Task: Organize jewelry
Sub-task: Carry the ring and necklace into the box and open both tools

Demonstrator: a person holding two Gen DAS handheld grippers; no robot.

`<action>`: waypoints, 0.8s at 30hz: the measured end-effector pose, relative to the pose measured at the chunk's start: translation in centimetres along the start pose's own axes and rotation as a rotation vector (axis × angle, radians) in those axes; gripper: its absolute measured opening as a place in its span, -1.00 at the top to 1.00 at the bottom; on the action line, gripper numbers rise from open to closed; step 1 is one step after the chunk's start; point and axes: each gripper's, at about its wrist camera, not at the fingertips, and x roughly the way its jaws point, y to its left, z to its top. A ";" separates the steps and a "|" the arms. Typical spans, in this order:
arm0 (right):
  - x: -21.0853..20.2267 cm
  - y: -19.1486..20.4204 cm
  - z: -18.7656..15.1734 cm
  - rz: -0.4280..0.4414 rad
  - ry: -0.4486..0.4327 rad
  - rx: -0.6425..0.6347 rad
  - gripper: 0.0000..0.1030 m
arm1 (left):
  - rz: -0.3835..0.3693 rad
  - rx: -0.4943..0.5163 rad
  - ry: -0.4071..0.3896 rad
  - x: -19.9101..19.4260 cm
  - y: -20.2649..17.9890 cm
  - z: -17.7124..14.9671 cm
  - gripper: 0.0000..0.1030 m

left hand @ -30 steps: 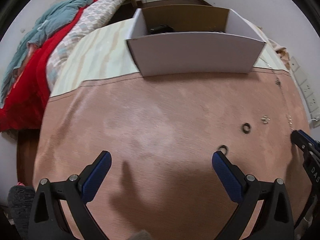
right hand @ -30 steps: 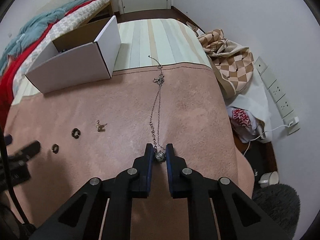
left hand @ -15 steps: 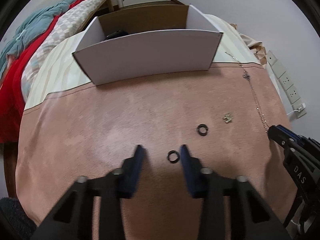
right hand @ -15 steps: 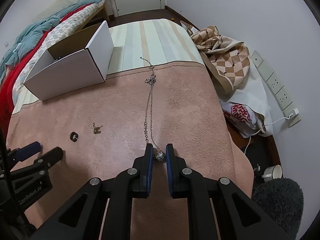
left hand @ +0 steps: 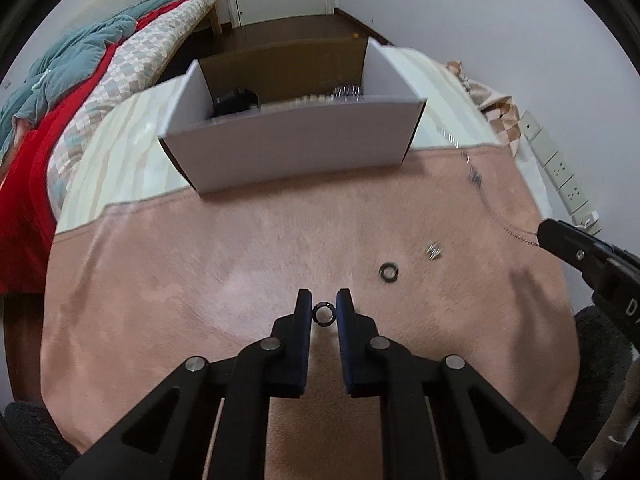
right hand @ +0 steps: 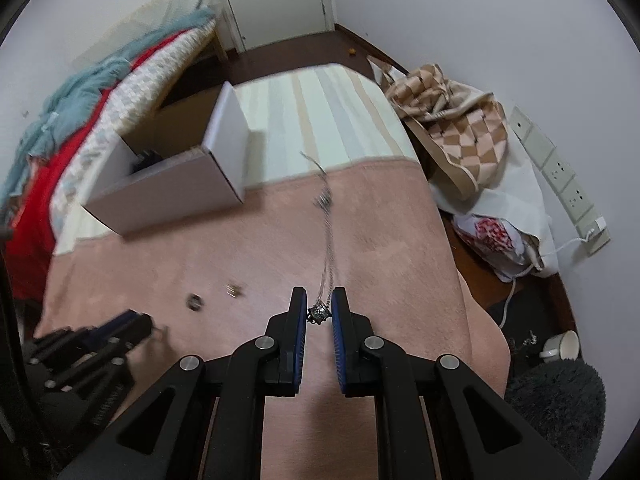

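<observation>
On the pink blanket (left hand: 240,264), a small black ring (left hand: 323,314) sits between the blue pads of my left gripper (left hand: 323,307). The jaws are closing and the pads touch the ring's sides. A second black ring (left hand: 389,272) and a small silver piece (left hand: 434,249) lie further right. My right gripper (right hand: 319,304) is shut on the metal bead (right hand: 319,313) of a necklace, whose chain (right hand: 329,248) trails away towards the striped sheet. A white cardboard box (left hand: 296,152) stands open beyond the rings, with dark items inside.
Red, teal and checked bedding (left hand: 80,80) is piled on the left. A checked bag (right hand: 460,144) and a white plastic bag (right hand: 500,236) lie off the bed's right edge, below wall sockets (right hand: 560,180). A cup (right hand: 562,346) stands on the floor.
My left jaws went from wide open to closed around the black ring. The right gripper rose with the bead, pulling the chain along.
</observation>
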 end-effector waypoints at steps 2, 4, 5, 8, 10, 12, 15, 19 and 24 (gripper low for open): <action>-1.1 0.5 0.8 0.028 -0.017 0.000 0.75 | -0.005 -0.002 -0.018 -1.0 0.2 0.5 0.81; -2.0 1.0 1.8 0.065 -0.026 0.008 0.75 | -0.017 -0.006 -0.038 -2.2 0.4 1.4 0.81; -2.6 1.2 2.4 0.084 -0.031 0.011 0.75 | -0.022 -0.009 -0.052 -2.9 0.6 1.9 0.81; -4.5 2.0 4.4 0.139 -0.058 0.013 0.75 | -0.052 -0.031 -0.081 -4.9 1.4 3.7 0.81; -5.7 2.5 6.0 0.178 -0.077 0.014 0.75 | -0.072 -0.046 -0.100 -6.1 2.1 5.2 0.81; -7.1 3.3 7.9 0.220 -0.100 0.008 0.75 | -0.095 -0.069 -0.118 -7.2 3.0 6.7 0.81; -8.5 4.5 10.2 0.270 -0.127 -0.009 0.75 | -0.112 -0.096 -0.150 -8.7 4.4 9.0 0.81; -10.4 6.8 13.7 0.326 -0.179 -0.052 0.75 | -0.110 -0.121 -0.184 -9.6 6.6 11.9 0.81; -10.3 9.6 18.0 0.326 -0.217 -0.122 0.75 | -0.116 -0.146 -0.162 -8.2 8.7 14.7 0.81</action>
